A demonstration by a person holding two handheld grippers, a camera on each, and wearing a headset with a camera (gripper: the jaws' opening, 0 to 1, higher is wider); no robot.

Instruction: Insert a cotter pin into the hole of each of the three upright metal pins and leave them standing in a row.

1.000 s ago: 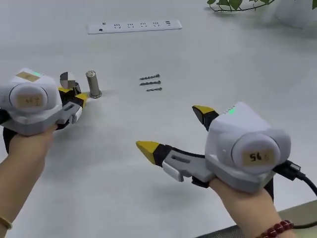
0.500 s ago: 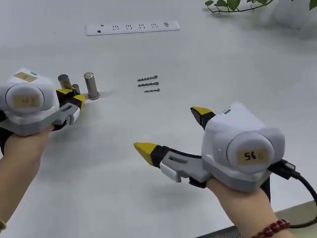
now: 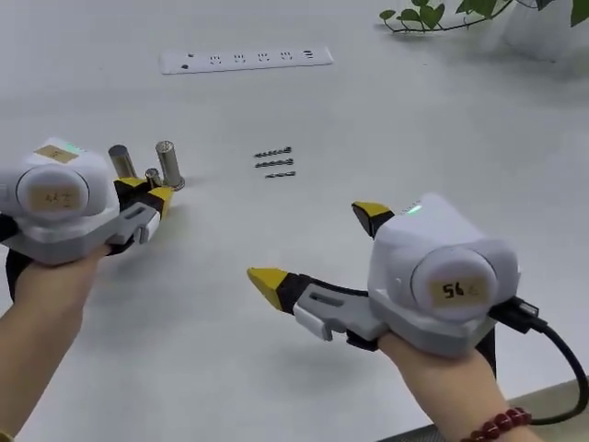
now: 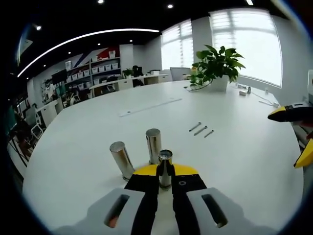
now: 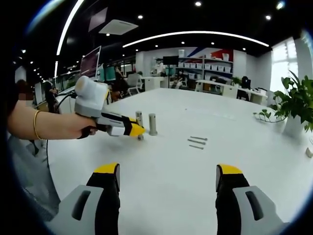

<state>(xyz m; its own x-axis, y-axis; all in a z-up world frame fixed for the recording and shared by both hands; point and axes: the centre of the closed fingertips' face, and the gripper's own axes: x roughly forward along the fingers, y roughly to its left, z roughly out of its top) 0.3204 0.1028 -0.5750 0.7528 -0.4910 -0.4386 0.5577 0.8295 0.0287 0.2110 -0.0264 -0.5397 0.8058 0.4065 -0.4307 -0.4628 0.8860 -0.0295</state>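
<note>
**Head view.** The left gripper [image 3: 149,188] sits at the left edge of the frame. Its fingers are closed around a pin [image 3: 153,175] that stands upright between the yellow tips. Two more pins [image 3: 167,164] stand just above it, close together. Three cotter pins [image 3: 274,163] lie side by side near the centre, well apart from them. A strip [image 3: 244,59] lies across the upper part of the surface [image 3: 386,120], and a plant [image 3: 451,11] shows in the upper right corner. The right gripper [image 3: 317,244] is at lower right, with its fingers [image 3: 270,279] spread wide and holding nothing.

**Left gripper view.** The fingers [image 4: 146,185] rise from bottom centre and clamp the pin [image 4: 165,164], which stands upright. The other two pins [image 4: 153,145] stand just above it and to the left. The cotter pins [image 4: 201,129] lie right of centre. The right gripper [image 4: 297,133] shows its yellow tips at the right edge.

**Right gripper view.** Its own fingers [image 5: 106,177] stand at bottom left and bottom right, far apart, with bare surface between them. The left gripper [image 5: 138,131], held by a hand [image 5: 80,128], reaches in from the left. Its tip is beside the pins [image 5: 153,124] and mostly hides the clamped one. The cotter pins [image 5: 197,142] lie to the right of these.
</note>
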